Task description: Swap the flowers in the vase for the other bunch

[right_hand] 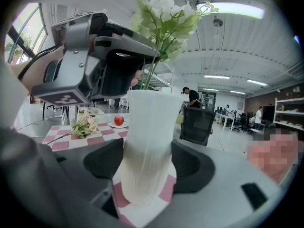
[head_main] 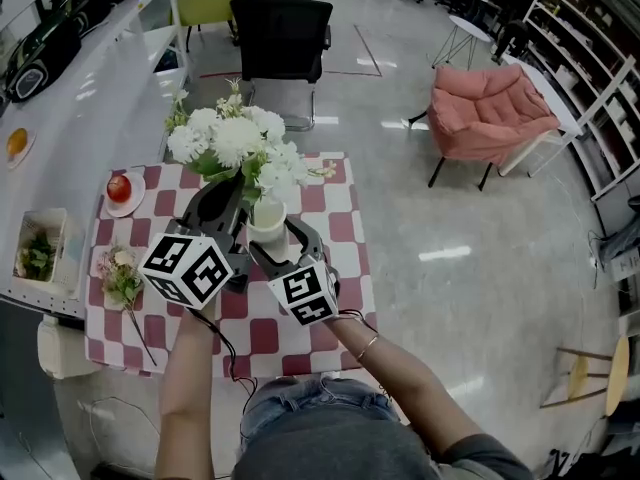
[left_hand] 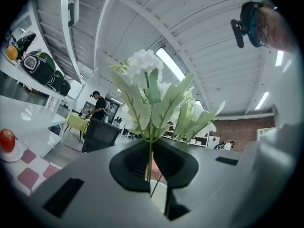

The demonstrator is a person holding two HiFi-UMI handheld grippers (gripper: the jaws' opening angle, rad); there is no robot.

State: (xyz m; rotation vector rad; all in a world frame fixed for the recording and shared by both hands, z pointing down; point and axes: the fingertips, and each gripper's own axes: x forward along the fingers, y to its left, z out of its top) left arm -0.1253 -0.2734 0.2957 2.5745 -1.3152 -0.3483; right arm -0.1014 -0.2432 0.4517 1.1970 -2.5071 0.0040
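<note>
Head view: white bunch [head_main: 235, 143] upright, stems vert., blooms up, in vase [head_main: 266, 223].

- Flower bunches: two, white bunch [head_main: 235, 140] and pink bunch [head_main: 122, 271]
- White vase [head_main: 267, 216]: one
- Apple [head_main: 119, 187]: one, on one plate [head_main: 133, 205]
- Grippers: two, left gripper [head_main: 240, 183], right gripper [head_main: 272, 240]
- Black office chair [head_main: 283, 38]: one
- Pink armchair [head_main: 490, 113]: one
</note>
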